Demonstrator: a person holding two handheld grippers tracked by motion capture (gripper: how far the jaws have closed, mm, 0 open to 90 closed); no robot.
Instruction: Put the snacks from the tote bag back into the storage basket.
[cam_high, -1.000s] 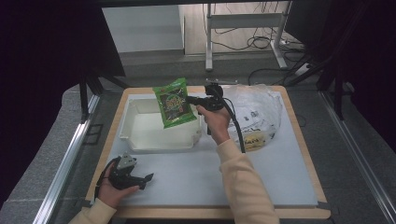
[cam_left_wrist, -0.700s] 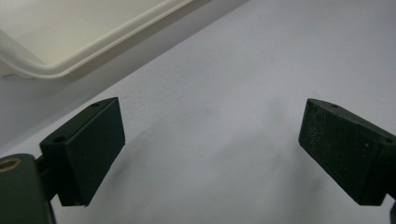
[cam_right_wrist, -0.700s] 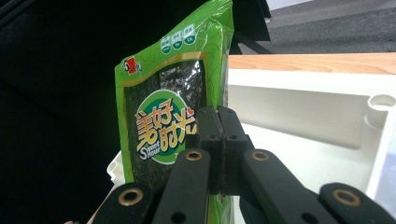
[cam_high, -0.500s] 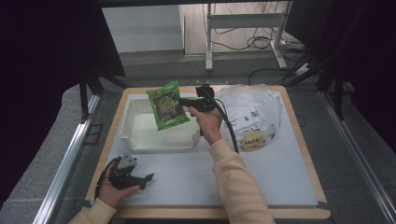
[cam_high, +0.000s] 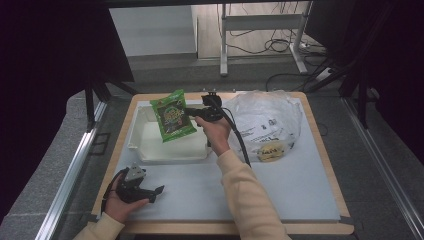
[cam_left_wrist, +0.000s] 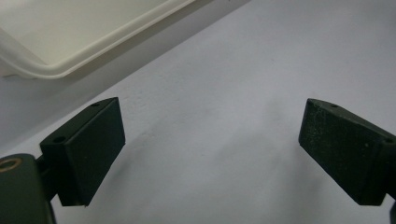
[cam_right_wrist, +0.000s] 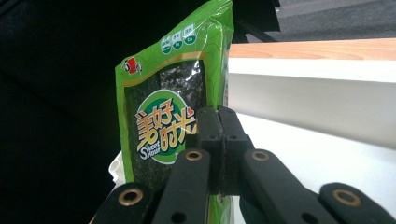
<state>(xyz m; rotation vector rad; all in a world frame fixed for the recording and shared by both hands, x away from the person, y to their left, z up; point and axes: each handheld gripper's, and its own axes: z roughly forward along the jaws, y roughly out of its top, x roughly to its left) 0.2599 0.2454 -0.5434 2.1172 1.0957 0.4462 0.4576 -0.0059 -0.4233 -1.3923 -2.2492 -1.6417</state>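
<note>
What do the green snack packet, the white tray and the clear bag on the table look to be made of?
Snack packet: glossy printed plastic film, judging by its sheen and crimped top edge; held by the right gripper.
Tray: likely moulded plastic, smooth and matt white with a rounded rim.
Clear bag: thin see-through plastic film, crinkled and catching the light, with printed items visible through it.

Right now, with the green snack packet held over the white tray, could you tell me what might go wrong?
The right gripper pinches the green snack packet by one edge, so the packet hangs free and could slip or swing. It hangs above the white tray, near its rim, and might catch on it if lowered. The crinkled clear plastic bag lies close beside the right hand and could be brushed.
</note>
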